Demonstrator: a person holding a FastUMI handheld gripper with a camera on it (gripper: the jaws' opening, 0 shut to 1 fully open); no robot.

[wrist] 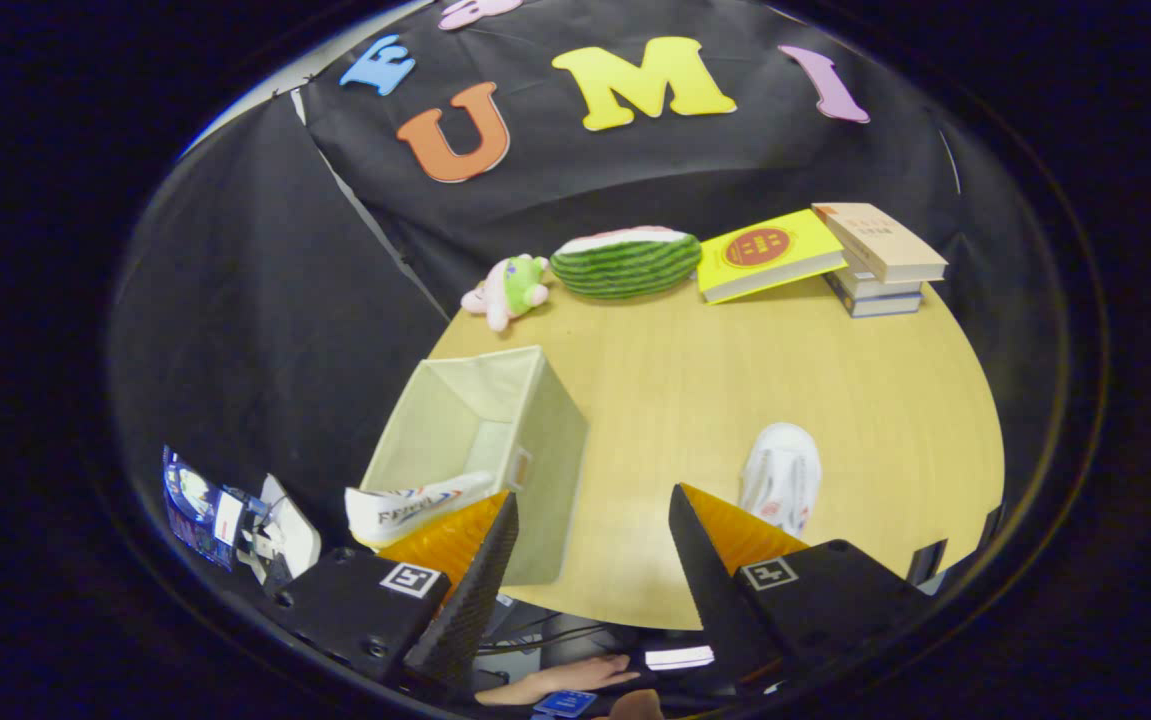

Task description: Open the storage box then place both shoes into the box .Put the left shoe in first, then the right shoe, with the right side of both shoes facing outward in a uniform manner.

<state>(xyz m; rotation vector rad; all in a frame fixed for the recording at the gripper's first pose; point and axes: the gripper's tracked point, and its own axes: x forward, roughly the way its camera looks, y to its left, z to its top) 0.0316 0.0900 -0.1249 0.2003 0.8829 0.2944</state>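
The storage box [480,440] stands open on the counter [735,400] with one shoe [415,508] resting over its near rim, just ahead of the left finger; by this evidence the first placement appears done or nearly so. The tongs [590,535] are spread wide and hold nothing. The second shoe [782,475] lies on the counter just beyond the right finger, so the next move probably calls for closing on it and carrying it to the box, right side outward.
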